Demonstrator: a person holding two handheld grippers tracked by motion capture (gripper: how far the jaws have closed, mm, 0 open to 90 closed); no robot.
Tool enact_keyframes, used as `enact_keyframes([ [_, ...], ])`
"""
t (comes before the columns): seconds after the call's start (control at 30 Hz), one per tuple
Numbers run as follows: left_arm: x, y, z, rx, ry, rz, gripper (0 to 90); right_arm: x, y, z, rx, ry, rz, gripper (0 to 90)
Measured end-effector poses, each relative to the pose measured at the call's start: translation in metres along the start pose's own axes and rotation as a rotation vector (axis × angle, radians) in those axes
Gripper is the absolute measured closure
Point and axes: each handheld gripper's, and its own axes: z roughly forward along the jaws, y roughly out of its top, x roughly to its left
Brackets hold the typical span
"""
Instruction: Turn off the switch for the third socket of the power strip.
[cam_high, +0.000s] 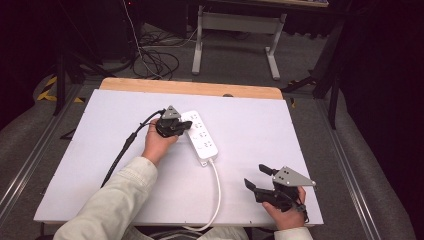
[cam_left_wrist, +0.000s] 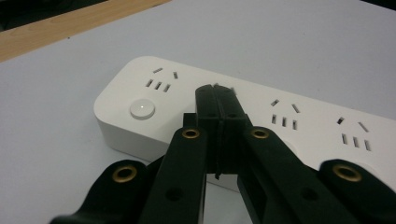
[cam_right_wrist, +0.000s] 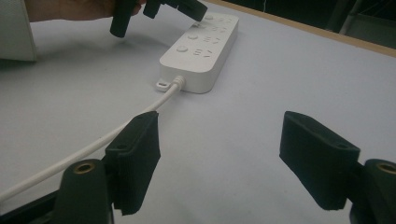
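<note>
Plastic power strip (cam_high: 201, 136), white and smooth with rounded corners, lies mid-counter (cam_high: 90, 150). I have my left tongs (cam_left_wrist: 217, 95) pinched shut, tips over its top; my right tongs (cam_high: 257, 176) sit gaping wide, empty.

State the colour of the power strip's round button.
White, like the power strip; the round button shows best in the left gripper view.

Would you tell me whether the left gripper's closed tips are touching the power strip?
Cannot tell: in the left gripper view the shut left gripper overlaps the power strip, hiding any contact or gap.
</note>
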Motion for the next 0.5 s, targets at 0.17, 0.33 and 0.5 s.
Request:
enact_keyframes([
  [0.17, -0.0009, -0.0024, 0.0043, -0.002, 0.005, 0.001, 90.0, 0.0001, -0.0001, 0.0003, 0.002, 0.002, 0.0, 28.8],
  [0.33, -0.0012, -0.0027, 0.0061, -0.01, 0.017, 0.019, 90.0, -0.0003, -0.0002, 0.0001, 0.001, 0.002, -0.001, 28.8],
  [0.5, -0.0013, -0.0033, 0.0071, -0.013, 0.013, 0.004, 90.0, -0.0002, -0.0003, -0.0001, -0.001, 0.005, -0.002, 28.8],
])
